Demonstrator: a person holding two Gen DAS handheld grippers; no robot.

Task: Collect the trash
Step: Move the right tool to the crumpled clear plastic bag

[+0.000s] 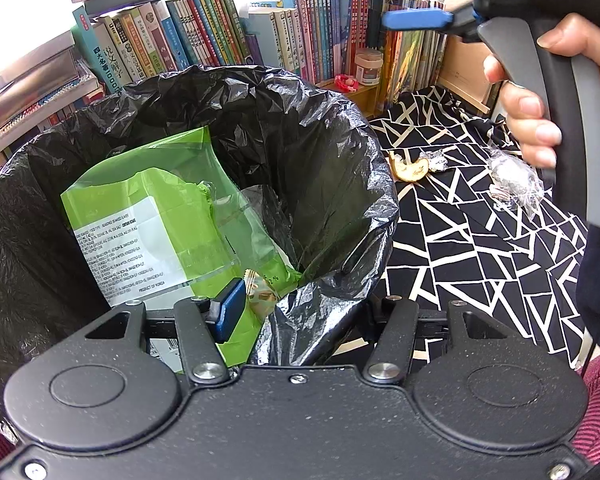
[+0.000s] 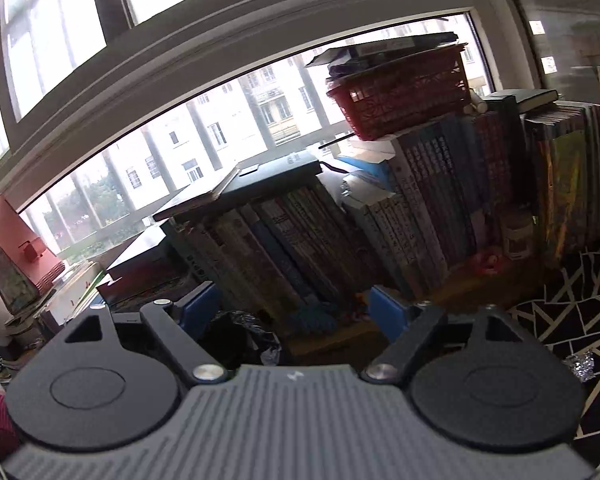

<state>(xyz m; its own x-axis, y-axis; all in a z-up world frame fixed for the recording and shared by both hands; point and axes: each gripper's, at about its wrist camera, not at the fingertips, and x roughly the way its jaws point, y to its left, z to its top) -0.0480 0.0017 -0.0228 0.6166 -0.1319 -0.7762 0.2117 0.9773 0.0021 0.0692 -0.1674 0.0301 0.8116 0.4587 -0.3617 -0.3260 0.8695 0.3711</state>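
books [image 2: 300, 240], red basket [image 2: 400, 96], patterned cloth [image 1: 480, 220], windows [image 2: 180, 160]

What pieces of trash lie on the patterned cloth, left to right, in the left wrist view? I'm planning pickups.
Yellowish peel scrap → small crumpled foil piece → crumpled clear wrapper.

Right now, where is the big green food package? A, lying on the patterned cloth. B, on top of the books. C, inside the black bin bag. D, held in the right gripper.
C: the green package stands inside the black bin bag, while only small scraps lie on the patterned cloth.
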